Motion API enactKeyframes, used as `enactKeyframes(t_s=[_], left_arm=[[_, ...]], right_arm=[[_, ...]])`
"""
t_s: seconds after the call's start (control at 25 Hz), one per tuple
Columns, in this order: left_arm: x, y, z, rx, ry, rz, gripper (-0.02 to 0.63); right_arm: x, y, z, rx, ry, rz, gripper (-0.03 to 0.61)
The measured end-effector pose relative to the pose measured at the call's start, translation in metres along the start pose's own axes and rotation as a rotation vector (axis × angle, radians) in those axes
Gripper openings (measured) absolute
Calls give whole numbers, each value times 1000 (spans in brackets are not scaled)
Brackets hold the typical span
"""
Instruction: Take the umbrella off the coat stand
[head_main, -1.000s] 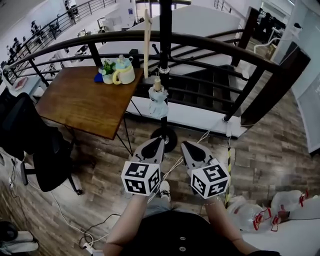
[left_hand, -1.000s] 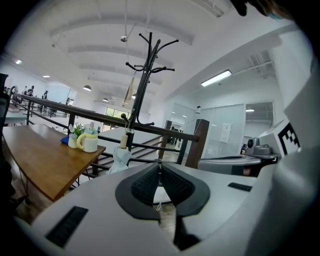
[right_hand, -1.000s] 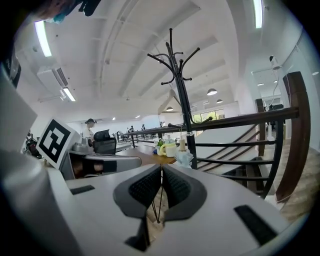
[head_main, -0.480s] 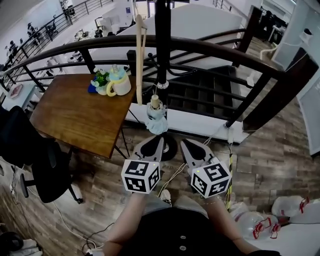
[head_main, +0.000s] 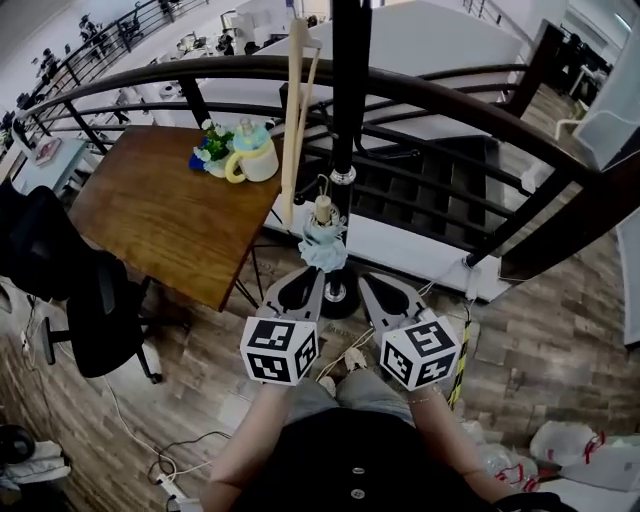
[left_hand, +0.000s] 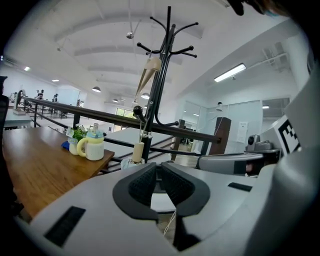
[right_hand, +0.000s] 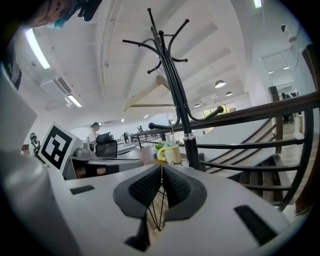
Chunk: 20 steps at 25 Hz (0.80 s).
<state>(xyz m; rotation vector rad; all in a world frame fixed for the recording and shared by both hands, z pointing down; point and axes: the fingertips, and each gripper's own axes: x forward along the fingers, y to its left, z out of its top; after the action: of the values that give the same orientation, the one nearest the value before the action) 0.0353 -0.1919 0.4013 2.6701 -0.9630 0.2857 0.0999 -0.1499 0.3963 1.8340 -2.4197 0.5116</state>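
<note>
Head view first: both tongs sit low in the middle, the left tongs (head_main: 312, 280) and the right tongs (head_main: 372, 285) side by side, pointing up at 12 o'clock. Right ahead of them, close but not touching, the little pale-blue folded umbrella (head_main: 325, 245) hangs by its beige handle low on the black coat stand (head_main: 345, 100). A wooden hanger (head_main: 293, 100) dangles just at 9 o'clock of the pole. The table (head_main: 160, 215) is off at 10 o'clock with a yellow-handled mug (head_main: 255, 158) on its far corner, a black chair (head_main: 75, 300) sits at 9, and a dark railing (head_main: 470, 105) runs behind the stand.

Left gripper view: the left tongs (left_hand: 159, 169) are closed tip to tip with nothing in them. The umbrella (left_hand: 137, 151) sits just above the tips at about 11 o'clock, hanging against the pole.

Right gripper view: the right tongs (right_hand: 161, 170) are pinched together too, and empty. The stand rises at 12 o'clock and the mug peeks out just above the tips. I can't pick out the umbrella here.
</note>
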Motion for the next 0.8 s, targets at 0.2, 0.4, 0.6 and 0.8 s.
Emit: enactKeyframes(t_s=[0.2, 0.4, 0.6, 0.8], left_arm=[[13, 16, -4, -36, 2, 86, 28], [28, 23, 0, -59, -5, 145, 28], [38, 29, -1, -76, -4, 193, 28], [41, 35, -4, -97, -13, 240, 28]], right_arm=[[22, -7, 4, -30, 39, 83, 29], [42, -24, 10, -49, 65, 128, 31], [65, -36, 13, -64, 84, 179, 31], [88, -40, 11, -94, 103, 266, 130]])
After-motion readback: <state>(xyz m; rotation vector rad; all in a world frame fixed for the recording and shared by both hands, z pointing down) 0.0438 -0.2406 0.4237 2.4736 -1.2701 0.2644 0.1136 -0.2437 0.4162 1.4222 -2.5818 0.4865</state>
